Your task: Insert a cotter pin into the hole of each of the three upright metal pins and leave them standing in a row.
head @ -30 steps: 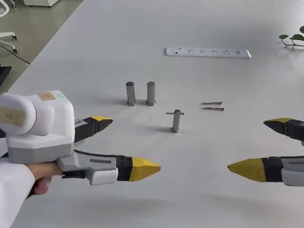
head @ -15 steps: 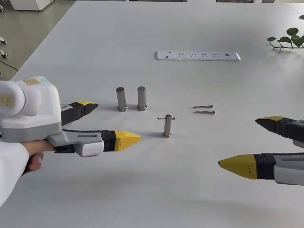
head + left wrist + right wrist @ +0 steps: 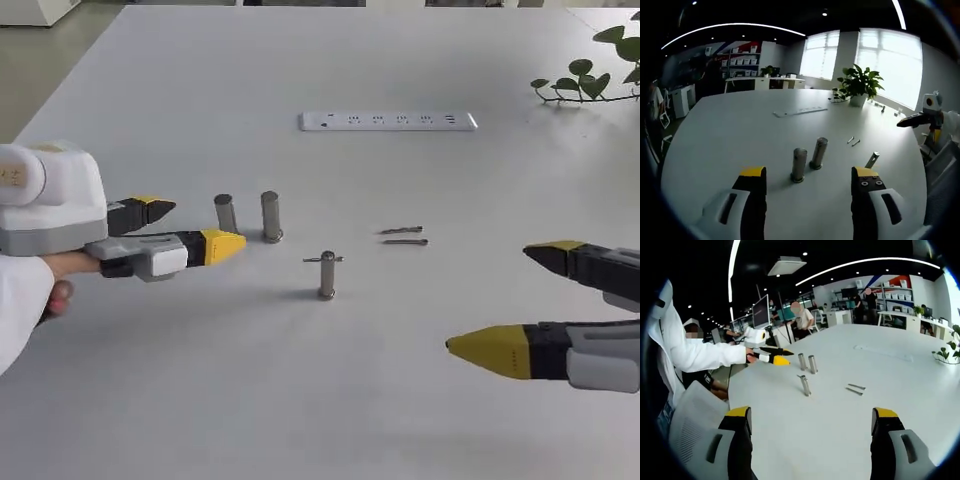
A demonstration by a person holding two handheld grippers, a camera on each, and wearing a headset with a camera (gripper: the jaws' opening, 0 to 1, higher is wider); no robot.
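Presently, at mid-left of the head view: left gripper, jaws spread apart and empty, tips just short of the nearer of two plain metal pins, upright side by side on the white tabletop. In the left gripper view, same pair at lower centre, ahead between the jaws. Near centre of the head view, a little below and right of that pair: third pin, also upright, with a cotter pin through its top hole. Further right, two loose cotter pins flat and side by side. At lower right: right gripper, likewise wide open, holding nothing, well apart from all pins. Toward the top of the frame, a white power strip; in the upper right corner, plant leaves
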